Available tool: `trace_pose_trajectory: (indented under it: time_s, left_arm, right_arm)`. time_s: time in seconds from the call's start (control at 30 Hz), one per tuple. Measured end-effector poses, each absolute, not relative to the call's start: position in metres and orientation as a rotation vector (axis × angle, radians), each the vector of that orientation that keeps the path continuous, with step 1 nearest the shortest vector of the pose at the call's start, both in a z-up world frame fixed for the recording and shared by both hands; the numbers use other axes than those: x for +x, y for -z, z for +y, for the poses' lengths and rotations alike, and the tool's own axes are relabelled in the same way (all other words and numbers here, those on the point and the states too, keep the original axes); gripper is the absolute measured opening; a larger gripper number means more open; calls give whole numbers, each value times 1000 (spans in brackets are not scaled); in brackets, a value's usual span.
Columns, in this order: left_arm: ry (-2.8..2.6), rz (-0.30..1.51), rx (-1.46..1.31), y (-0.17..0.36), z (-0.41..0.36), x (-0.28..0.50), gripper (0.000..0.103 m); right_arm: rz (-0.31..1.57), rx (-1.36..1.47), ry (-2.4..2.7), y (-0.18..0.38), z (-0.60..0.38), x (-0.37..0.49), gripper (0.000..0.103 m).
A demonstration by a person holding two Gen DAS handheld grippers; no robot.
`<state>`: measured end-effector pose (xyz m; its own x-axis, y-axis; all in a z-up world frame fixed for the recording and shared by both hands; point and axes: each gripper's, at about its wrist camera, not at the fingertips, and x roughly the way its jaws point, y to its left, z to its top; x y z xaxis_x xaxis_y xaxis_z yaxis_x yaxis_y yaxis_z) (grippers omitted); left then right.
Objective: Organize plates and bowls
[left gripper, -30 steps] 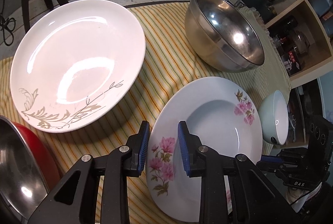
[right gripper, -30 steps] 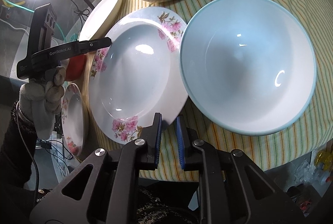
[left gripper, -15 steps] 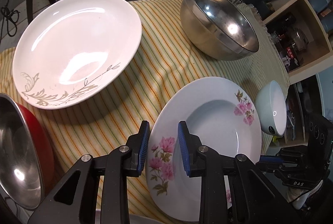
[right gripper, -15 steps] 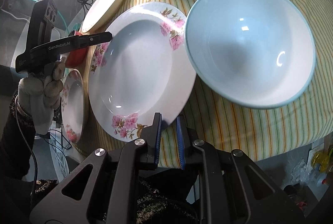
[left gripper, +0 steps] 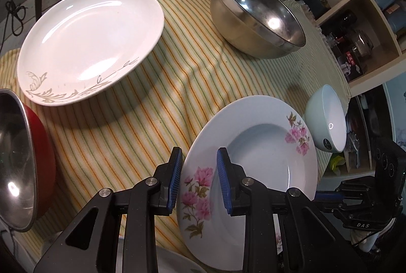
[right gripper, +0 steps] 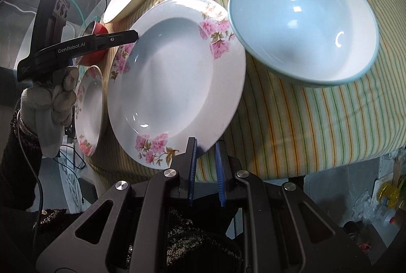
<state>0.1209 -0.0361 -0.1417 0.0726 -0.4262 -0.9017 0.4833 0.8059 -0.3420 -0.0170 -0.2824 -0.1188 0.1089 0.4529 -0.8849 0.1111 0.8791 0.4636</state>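
Observation:
A deep white plate with pink flowers (left gripper: 258, 171) (right gripper: 172, 80) hangs a little above the striped cloth, held at two sides of its rim. My left gripper (left gripper: 199, 158) is shut on its near rim by a flower spray; the right wrist view shows that gripper (right gripper: 133, 35) at the plate's far left rim. My right gripper (right gripper: 205, 146) is shut on the opposite rim and shows at the right edge of the left wrist view (left gripper: 327, 197). A second flowered plate (right gripper: 88, 108) lies lower at the left. A pale blue bowl (right gripper: 304, 29) (left gripper: 327, 118) stands on the cloth beside the held plate.
A white plate with a grey leaf pattern (left gripper: 88, 44) and a large steel bowl (left gripper: 258, 19) stand further back on the striped cloth (left gripper: 152, 108). A red-sided steel bowl (left gripper: 25, 164) sits at the left. The table edge (right gripper: 304, 166) drops off near my right gripper. Shelves (left gripper: 368, 32) stand at the right.
Both grippers keep their hold on the flowered plate. The table's things have slid upward in both views, and the second flowered plate and the red bowl show more.

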Motion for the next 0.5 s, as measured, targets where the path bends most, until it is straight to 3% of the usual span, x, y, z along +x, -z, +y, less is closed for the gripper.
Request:
trace_pose_trajectory:
  time_s: [0.5]
  left_arm:
    - [686, 1329, 56, 140, -41, 116, 26]
  right_arm:
    - [1471, 466, -280, 120, -284, -24, 15]
